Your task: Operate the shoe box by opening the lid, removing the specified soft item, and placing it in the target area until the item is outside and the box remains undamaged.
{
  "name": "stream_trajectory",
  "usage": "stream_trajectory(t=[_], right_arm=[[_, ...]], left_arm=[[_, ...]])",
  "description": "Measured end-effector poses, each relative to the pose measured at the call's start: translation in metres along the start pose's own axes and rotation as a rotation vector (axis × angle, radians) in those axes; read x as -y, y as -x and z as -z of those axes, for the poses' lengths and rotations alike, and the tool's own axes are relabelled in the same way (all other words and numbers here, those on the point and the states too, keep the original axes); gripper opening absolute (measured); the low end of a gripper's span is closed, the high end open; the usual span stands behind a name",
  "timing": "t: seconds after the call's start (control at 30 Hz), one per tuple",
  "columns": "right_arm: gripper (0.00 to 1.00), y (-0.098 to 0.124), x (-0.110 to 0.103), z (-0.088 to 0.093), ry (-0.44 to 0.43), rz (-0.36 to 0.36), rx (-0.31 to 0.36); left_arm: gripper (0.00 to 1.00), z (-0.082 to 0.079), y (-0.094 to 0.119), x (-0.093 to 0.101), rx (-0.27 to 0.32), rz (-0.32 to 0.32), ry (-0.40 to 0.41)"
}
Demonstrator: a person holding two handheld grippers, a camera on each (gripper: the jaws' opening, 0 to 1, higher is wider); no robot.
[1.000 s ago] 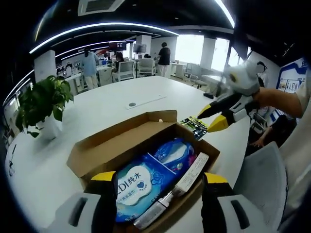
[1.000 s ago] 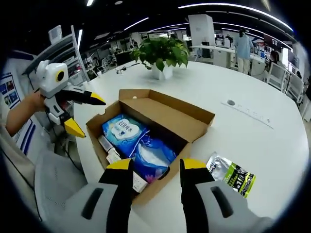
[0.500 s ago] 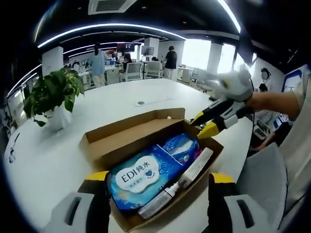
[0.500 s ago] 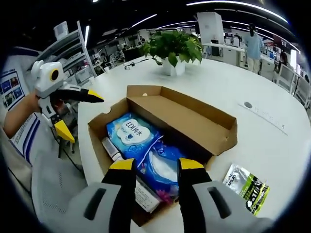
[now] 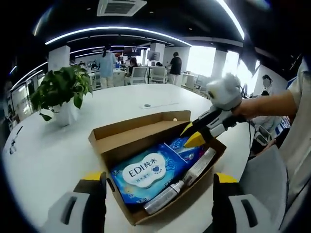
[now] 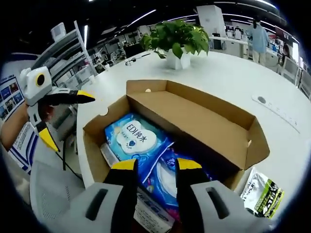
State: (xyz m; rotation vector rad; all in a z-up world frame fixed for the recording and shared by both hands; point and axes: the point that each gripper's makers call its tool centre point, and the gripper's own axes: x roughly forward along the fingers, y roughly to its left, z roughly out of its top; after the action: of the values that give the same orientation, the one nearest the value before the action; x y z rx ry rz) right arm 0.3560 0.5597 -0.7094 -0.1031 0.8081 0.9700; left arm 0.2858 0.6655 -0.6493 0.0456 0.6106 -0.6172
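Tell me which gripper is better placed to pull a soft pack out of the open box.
Right, probably. The right gripper hangs open directly over the blue packs inside the cardboard box; the left gripper is open too, but sits outside its near wall.

Matt cardboard box point(image 6: 204, 119), glossy wipes pack point(image 6: 135, 138)

The open box point(image 6: 194, 116) gives the right tool point(image 6: 154, 165) free entry from above; packets point(image 6: 138, 141) crowd its floor. The raised lid wall stands beyond the tool. Bare tabletop point(image 6: 228, 82) lies past it, and the potted plant point(image 6: 177, 41) is farther off.
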Motion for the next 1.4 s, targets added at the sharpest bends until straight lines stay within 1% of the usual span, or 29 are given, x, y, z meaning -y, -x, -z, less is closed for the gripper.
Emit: stream_trajectory(t=[0.23,0.4,0.47,0.6,0.77,0.83,0.9,0.97,1.13,1.23,1.4], right_arm=[[0.23,-0.019,0.001,-0.005,-0.018,0.002,-0.007],[0.23,-0.031,0.000,0.001,-0.050,-0.005,-0.041],[0.23,-0.035,-0.001,0.003,-0.045,-0.003,-0.051],[0.22,-0.042,-0.002,0.001,-0.051,0.000,-0.054],[0.16,-0.049,0.000,-0.001,-0.050,0.020,-0.056],[0.15,-0.051,0.001,0.001,-0.045,0.028,-0.063],[0.14,-0.053,0.002,0.002,-0.060,0.034,-0.066],[0.06,-0.054,0.005,0.002,-0.056,0.058,-0.064],[0.03,-0.051,0.004,0.001,-0.074,0.069,-0.058],[0.00,-0.046,0.004,-0.004,-0.073,0.072,-0.040],[0.00,-0.038,-0.001,-0.013,-0.069,0.075,-0.004]], left_arm=[[0.93,0.007,0.002,-0.001,-0.002,-0.007,0.002],[0.93,0.013,0.005,-0.002,-0.006,-0.011,0.008],[0.92,0.015,0.006,-0.003,-0.006,-0.012,0.011],[0.92,0.018,0.007,-0.005,-0.007,-0.015,0.020],[0.91,0.020,0.006,-0.006,-0.002,-0.012,0.027],[0.91,0.020,0.006,-0.006,0.000,-0.011,0.028],[0.91,0.020,0.005,-0.007,0.003,-0.010,0.032],[0.90,0.019,0.004,-0.007,0.002,-0.009,0.029],[0.90,0.017,0.003,-0.008,0.007,-0.010,0.027],[0.89,0.018,0.003,-0.009,0.004,-0.013,0.026],[0.87,0.018,0.004,-0.008,0.000,-0.016,0.027]])
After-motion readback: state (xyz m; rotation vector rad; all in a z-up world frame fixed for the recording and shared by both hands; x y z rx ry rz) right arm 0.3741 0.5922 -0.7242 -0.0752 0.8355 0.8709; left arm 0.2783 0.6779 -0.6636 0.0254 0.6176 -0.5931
